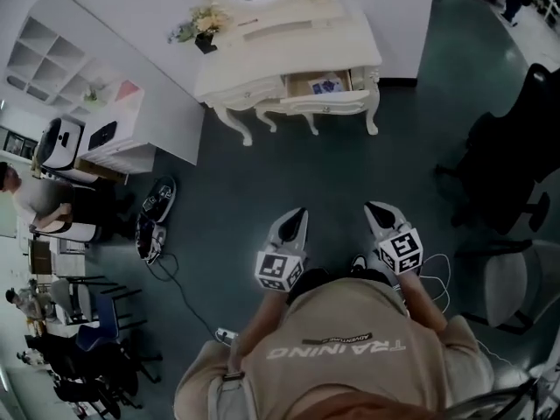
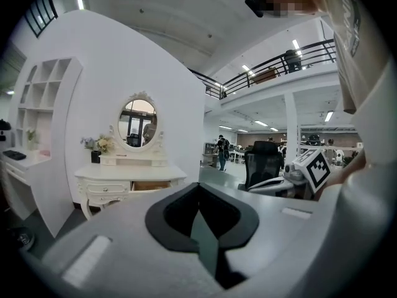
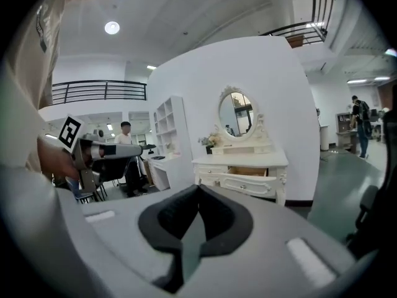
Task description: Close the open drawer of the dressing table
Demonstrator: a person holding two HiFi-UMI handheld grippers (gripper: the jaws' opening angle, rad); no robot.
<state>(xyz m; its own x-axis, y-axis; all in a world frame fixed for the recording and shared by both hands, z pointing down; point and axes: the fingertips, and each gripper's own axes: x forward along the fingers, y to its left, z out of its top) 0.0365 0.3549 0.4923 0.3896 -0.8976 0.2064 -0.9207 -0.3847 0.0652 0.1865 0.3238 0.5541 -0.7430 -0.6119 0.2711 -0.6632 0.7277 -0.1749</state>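
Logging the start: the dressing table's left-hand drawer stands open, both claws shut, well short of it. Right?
No: the head view shows the right-hand drawer open. The left claw and right claw are shut, well short of it.

Light: we get even overhead light from ceiling lamps (image 3: 111, 27), brightest up top.
Head view: dimmer for us, with a dark green floor (image 1: 350, 173) and only soft shadows.
Glare: the white dressing table (image 1: 289, 55) washes out a bit.
Edges: both gripper views bend hard and have black corners.
Focus: far stuff looks slightly soft.
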